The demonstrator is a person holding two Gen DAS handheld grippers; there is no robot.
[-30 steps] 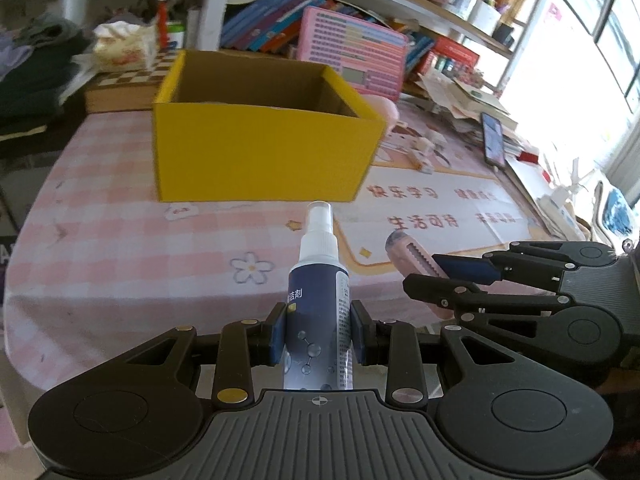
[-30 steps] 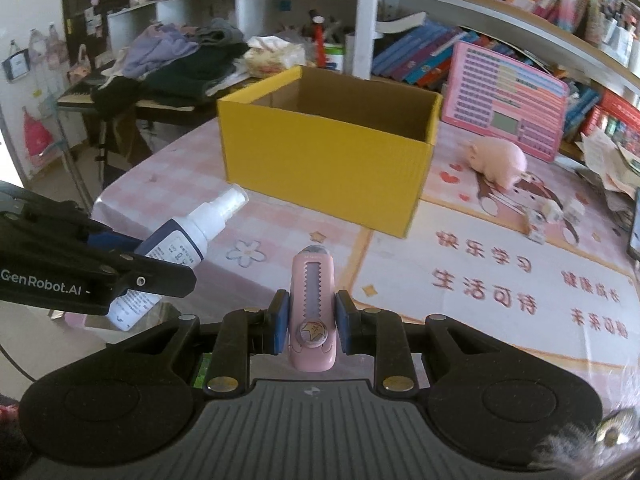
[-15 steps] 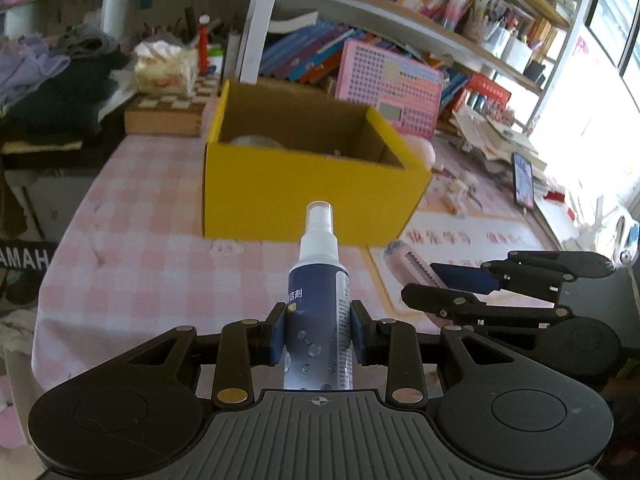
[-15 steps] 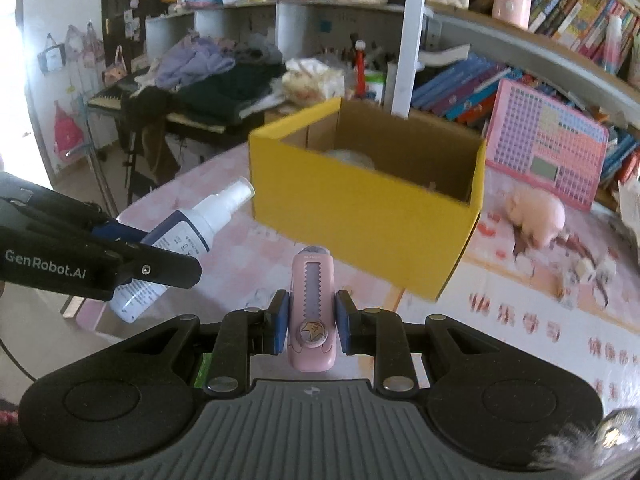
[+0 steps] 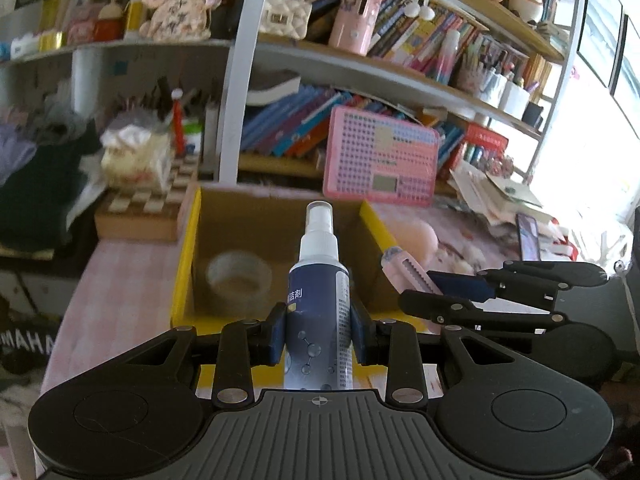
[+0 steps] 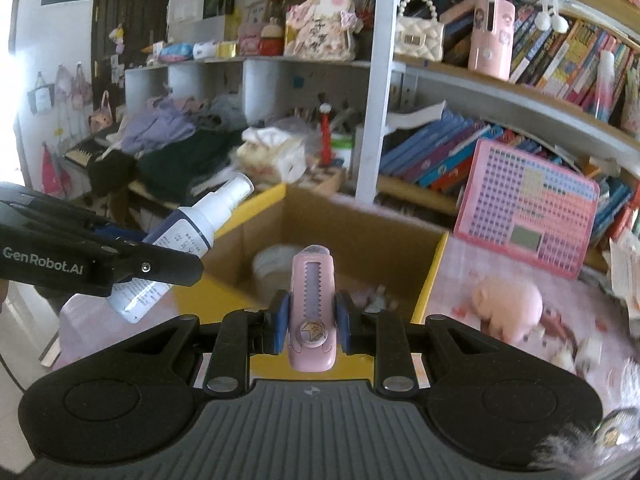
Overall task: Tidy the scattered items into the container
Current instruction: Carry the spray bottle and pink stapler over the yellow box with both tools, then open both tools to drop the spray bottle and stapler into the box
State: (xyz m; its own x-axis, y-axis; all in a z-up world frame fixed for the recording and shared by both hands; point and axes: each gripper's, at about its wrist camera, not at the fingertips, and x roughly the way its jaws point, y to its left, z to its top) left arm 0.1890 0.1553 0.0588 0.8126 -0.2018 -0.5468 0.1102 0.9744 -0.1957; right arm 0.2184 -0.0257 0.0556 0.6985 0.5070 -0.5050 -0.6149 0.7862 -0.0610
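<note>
Left gripper (image 5: 319,332) pinched on spray bottle (image 5: 319,308); bottle held upright, nozzle up, above near wall of yellow box (image 5: 182,276). Right gripper (image 6: 311,322) clamped on pink utility knife (image 6: 313,308), held lengthwise above same near wall. Both grippers seen side by side over near edge of box, apart from each other. Roll of tape (image 5: 239,278) lying on box floor, toward left wall. Box set on pink checked tablecloth (image 5: 120,276). Pink pig toy (image 6: 508,304) resting on tablecloth beyond right wall of box.
</note>
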